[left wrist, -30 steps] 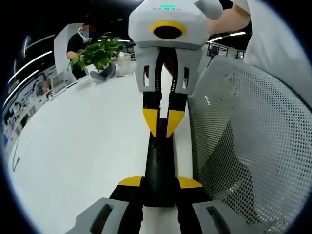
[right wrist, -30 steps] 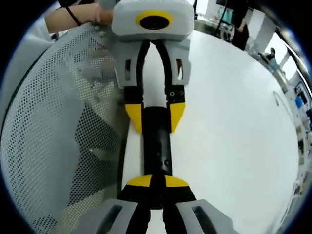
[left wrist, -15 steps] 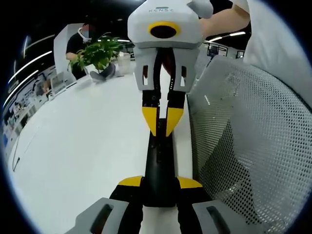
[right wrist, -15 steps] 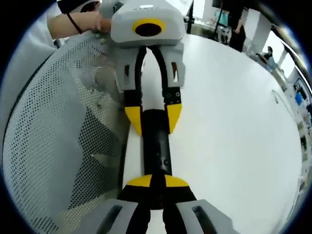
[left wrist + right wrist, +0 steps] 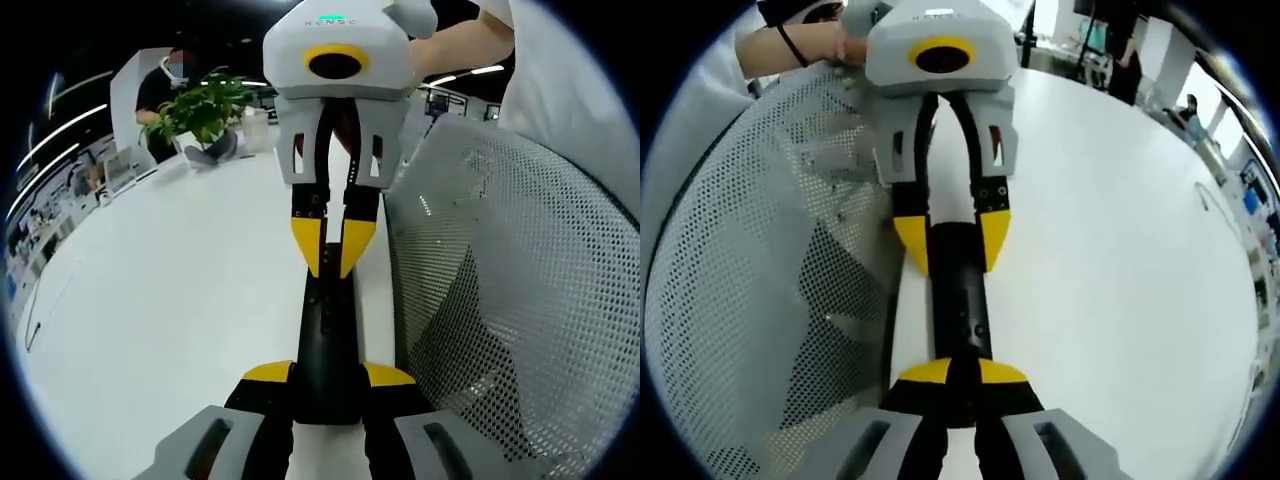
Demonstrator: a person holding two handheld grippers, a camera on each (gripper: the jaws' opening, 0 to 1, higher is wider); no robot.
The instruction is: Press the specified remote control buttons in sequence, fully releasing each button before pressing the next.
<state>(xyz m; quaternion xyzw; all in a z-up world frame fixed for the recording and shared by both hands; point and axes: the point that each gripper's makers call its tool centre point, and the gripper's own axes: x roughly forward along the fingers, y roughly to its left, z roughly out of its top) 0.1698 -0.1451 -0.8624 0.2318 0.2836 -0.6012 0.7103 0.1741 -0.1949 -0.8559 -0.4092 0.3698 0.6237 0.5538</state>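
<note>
A long black remote control (image 5: 328, 335) lies along the white table's edge. My left gripper (image 5: 328, 375) is shut on its near end, one yellow-tipped jaw on each side. My right gripper (image 5: 332, 258) comes down from the top of the left gripper view, shut, with its yellow tips together on the remote's top face. In the right gripper view, my right gripper (image 5: 962, 372) rests tips-down on the remote (image 5: 960, 300). My left gripper (image 5: 952, 243) clamps the far end. The buttons are too dark to make out.
A grey mesh chair back (image 5: 500, 300) stands close beside the remote and shows again as the chair (image 5: 750, 270). The white table (image 5: 170, 290) spreads away on the other side. A potted plant (image 5: 200, 115) and a seated person (image 5: 165, 85) are at its far end.
The right gripper has tilted very slightly while its tips stay on the remote. The left gripper keeps its hold, and the remote has not moved.
</note>
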